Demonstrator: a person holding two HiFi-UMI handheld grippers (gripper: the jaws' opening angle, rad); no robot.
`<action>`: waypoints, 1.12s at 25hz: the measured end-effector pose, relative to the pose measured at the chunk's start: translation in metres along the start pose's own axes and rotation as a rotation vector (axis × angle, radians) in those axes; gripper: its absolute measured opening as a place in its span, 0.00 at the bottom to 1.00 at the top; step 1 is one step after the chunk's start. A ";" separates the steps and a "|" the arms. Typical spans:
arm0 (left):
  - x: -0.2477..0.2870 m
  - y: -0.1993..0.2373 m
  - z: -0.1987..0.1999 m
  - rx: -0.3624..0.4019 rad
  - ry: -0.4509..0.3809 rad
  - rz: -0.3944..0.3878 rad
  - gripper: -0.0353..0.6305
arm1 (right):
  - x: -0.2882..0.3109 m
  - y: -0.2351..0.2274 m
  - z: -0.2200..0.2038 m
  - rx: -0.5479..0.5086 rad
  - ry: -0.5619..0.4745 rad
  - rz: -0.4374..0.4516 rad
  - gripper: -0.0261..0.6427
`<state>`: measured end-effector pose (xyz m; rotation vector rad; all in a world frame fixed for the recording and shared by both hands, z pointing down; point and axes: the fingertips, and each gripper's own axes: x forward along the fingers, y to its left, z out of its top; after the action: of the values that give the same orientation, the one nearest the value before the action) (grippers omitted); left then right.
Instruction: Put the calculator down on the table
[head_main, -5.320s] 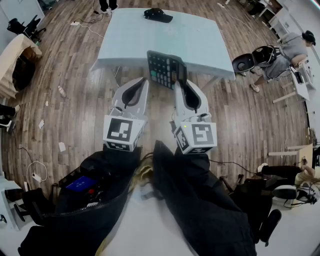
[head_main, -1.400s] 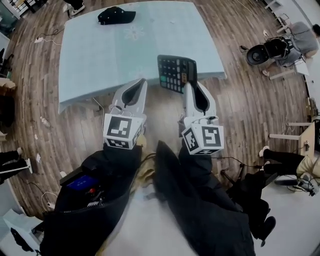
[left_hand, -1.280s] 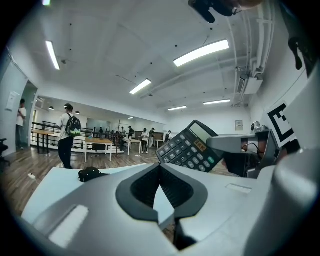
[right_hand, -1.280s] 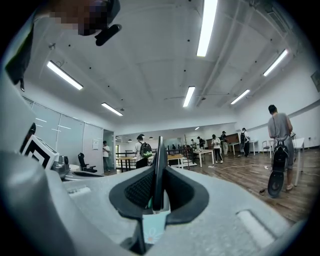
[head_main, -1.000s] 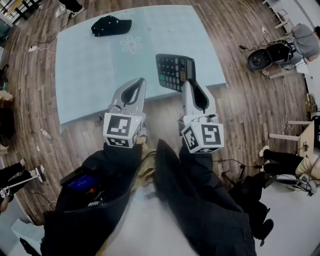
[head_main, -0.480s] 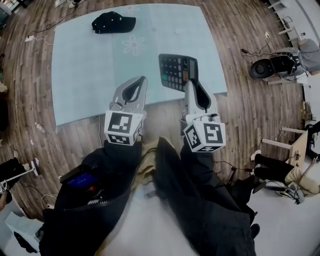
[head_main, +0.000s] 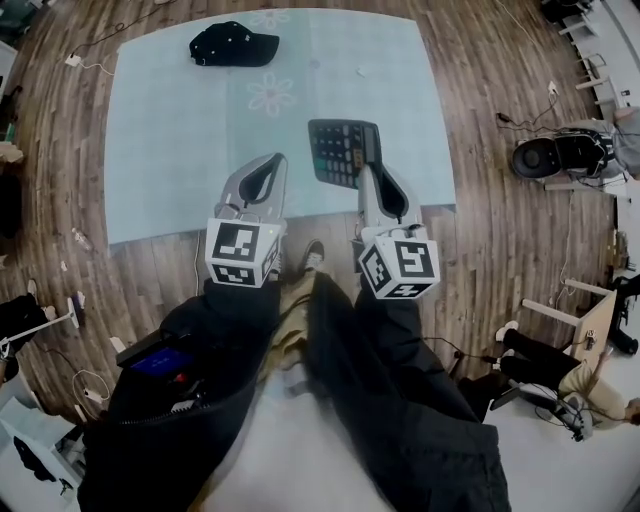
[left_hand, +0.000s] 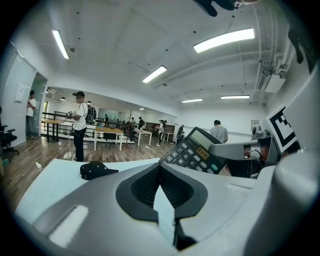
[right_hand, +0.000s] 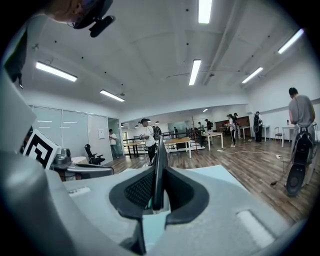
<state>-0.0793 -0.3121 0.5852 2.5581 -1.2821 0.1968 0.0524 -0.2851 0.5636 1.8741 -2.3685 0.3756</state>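
Over the table's near edge, toward its right corner: calculator (head_main: 343, 152), tilted with its keys facing up, not lying flat on the pale blue table (head_main: 170, 140).
Right gripper (head_main: 368, 172): clamped on the calculator's near right side; in the right gripper view the calculator (right_hand: 158, 165) stands edge-on between the pads.
Left gripper (head_main: 268, 165): jaws together with nothing between them, level with the other gripper over the same near edge, apart from the calculator.
Far left corner of the table: black cap (head_main: 232, 43), well apart from both grippers.
Table middle: flower print (head_main: 272, 93), between cap and calculator.
Contact: whether the calculator's lower edge touches the table cannot be told.
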 end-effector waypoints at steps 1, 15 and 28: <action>0.009 -0.001 -0.004 -0.005 0.007 0.006 0.05 | 0.006 -0.009 -0.005 0.009 0.012 0.006 0.11; 0.046 0.009 -0.071 -0.068 0.168 0.043 0.05 | 0.044 -0.032 -0.093 0.198 0.202 0.054 0.11; 0.051 0.019 -0.131 -0.152 0.331 0.065 0.05 | 0.061 -0.041 -0.175 0.397 0.381 0.041 0.11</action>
<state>-0.0644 -0.3222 0.7262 2.2429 -1.2023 0.4937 0.0645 -0.3074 0.7522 1.6914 -2.1872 1.1665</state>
